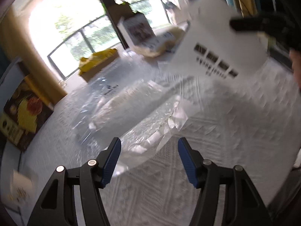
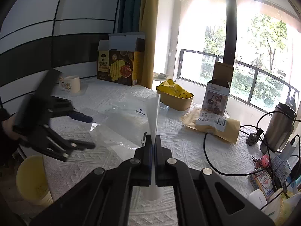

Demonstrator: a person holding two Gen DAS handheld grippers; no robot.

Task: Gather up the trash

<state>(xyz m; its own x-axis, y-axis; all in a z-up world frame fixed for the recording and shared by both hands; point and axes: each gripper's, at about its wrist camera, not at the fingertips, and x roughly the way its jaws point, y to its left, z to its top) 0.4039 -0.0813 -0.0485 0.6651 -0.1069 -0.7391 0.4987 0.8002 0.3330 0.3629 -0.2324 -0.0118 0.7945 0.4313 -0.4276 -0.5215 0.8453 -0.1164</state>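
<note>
Right gripper [image 2: 153, 141] pinched tight on a thin white card [image 2: 154, 111], held up edge-on above the white tablecloth [image 2: 188, 146]. Left gripper [image 1: 149, 148] spread wide with nothing between its blue pads [image 1: 111, 162], hanging over a big clear plastic bag [image 1: 131, 113] (blurry in the left view). Seen from the right wrist: clear bag at 11 o'clock of the card, yellow wrapper in a brown bowl [image 2: 176, 94] at 1 o'clock, brown paper bag [image 2: 212, 124] at 3 o'clock.
</note>
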